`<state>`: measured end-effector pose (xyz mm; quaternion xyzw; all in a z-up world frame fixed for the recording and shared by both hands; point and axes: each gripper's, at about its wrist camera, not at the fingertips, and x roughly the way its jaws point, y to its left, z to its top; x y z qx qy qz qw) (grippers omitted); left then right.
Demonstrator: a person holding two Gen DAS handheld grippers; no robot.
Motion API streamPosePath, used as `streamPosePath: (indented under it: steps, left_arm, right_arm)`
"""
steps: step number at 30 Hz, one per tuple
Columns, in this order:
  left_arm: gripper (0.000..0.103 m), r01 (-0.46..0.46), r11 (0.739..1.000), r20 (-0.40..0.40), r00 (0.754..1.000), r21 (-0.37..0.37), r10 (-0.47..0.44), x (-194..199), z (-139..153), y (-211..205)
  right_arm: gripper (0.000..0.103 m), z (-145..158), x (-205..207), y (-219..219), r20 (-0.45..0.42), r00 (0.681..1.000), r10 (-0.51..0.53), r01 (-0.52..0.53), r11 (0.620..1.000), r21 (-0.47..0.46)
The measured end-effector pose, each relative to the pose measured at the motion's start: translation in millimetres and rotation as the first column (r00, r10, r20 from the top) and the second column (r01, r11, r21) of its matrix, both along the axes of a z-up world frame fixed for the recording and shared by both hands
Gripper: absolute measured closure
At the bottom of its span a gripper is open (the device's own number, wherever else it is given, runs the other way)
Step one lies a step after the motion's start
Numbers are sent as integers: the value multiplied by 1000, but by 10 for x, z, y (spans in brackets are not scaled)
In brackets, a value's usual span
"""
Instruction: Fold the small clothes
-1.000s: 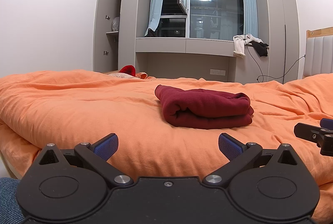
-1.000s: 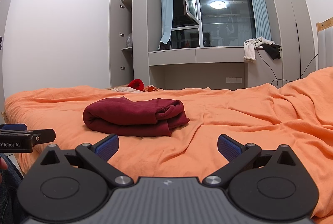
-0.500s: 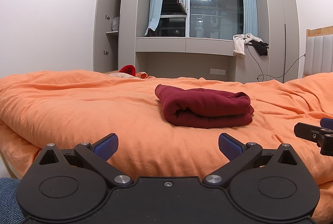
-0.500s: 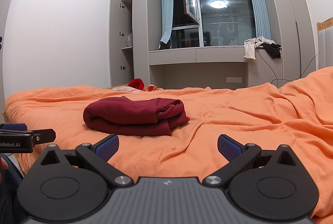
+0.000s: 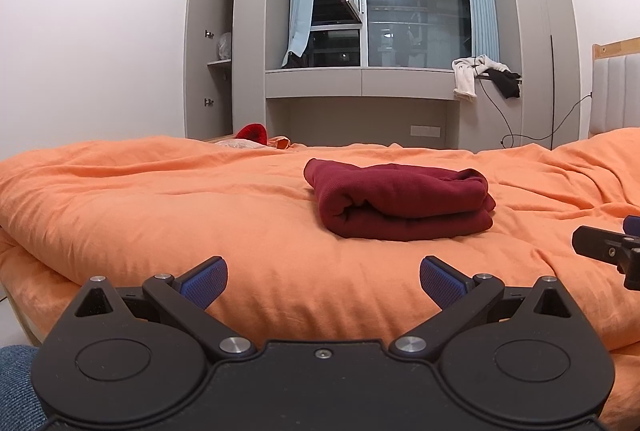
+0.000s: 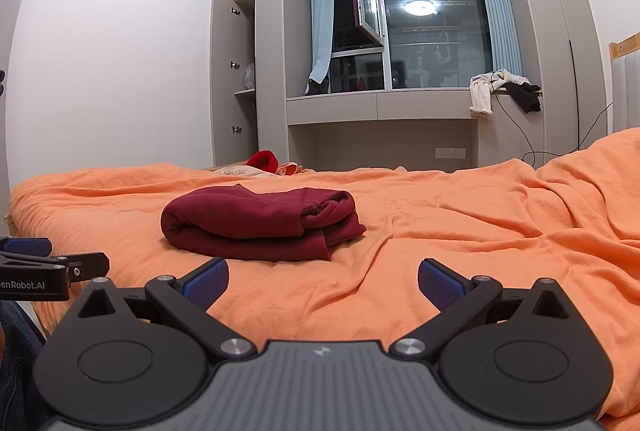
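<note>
A dark red garment (image 5: 400, 199) (image 6: 260, 225) lies folded in a thick bundle on the orange duvet (image 5: 160, 207) (image 6: 460, 231). My left gripper (image 5: 323, 281) is open, low over the bed's near edge, well short of the bundle and a little to its left. My right gripper (image 6: 323, 281) is also open, short of the bundle and to its right. Neither holds anything. In the left wrist view the right gripper's finger (image 5: 600, 251) shows at the right edge. The left gripper's side (image 6: 44, 267) shows at the left edge of the right wrist view.
More small clothes, one red (image 5: 252, 133) (image 6: 264, 159), lie at the bed's far edge. Behind stand grey cupboards (image 5: 208, 51), a window ledge with white and black clothes (image 5: 480, 75) and a headboard (image 5: 616, 87) at the right. Blue denim (image 5: 16, 387) shows at the lower left.
</note>
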<state>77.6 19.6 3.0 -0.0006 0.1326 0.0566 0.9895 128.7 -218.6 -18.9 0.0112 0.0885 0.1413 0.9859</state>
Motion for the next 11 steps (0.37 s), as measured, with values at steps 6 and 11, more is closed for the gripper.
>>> streamPosePath:
  steps: [6,11]
  left_arm:
    - [1,-3,1000,-4,1000,-2,3,-8,5,12]
    - [1,-5,1000,-10,1000,3,5,-10,20,11]
  right_arm:
    - [0,0,-5,1,-1,1000,0,0,1000,0]
    - [0,6,-5,0,-1,1000,0,0,1000,0]
